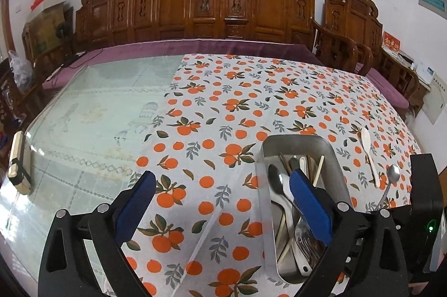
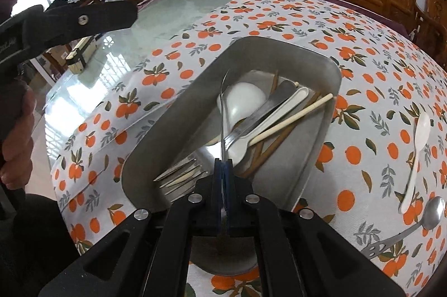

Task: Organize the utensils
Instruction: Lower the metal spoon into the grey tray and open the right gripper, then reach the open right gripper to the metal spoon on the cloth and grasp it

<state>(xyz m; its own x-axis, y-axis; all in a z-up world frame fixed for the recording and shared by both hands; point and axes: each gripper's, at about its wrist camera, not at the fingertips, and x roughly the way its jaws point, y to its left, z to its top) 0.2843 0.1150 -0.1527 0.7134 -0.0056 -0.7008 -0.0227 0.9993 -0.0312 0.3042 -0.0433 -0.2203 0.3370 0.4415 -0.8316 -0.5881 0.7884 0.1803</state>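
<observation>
Two surfaces share the table [image 1: 92,112]: bare greenish glass on one side, an orange-print tablecloth [image 1: 223,107] over the rest. Carved wooden bench [image 1: 195,6] with a purple cushion runs behind it along a white wall; cardboard boxes [image 1: 49,6] stacked in the far corner. A small cream block with a black band [image 1: 19,165] sits on the glass near the edge.

On the cloth, a metal tray [image 2: 178,112] holds a jumble: forks, a white spoon, a metal spoon, brown and pale chopsticks. Just beyond the tray's far side lie a loose white spoon [image 2: 417,154] and a loose metal spoon [image 2: 416,224], close together, flat on the cloth.

Left hand-held gripper [image 1: 223,202] stands wide apart with nothing between its blue pads; one pad hangs over the tray and blocks part of the contents, the other is over bare cloth. A person's hand [image 2: 16,140] grips its handle at the frame edge.

Right hand-held gripper [image 2: 222,168] is over the tray's near end, pads pinched nearly together on a thin metal utensil [image 2: 222,112] seen edge-on, rising from the pads over the tray. Probably a spoon handle, hard to confirm from this angle.
</observation>
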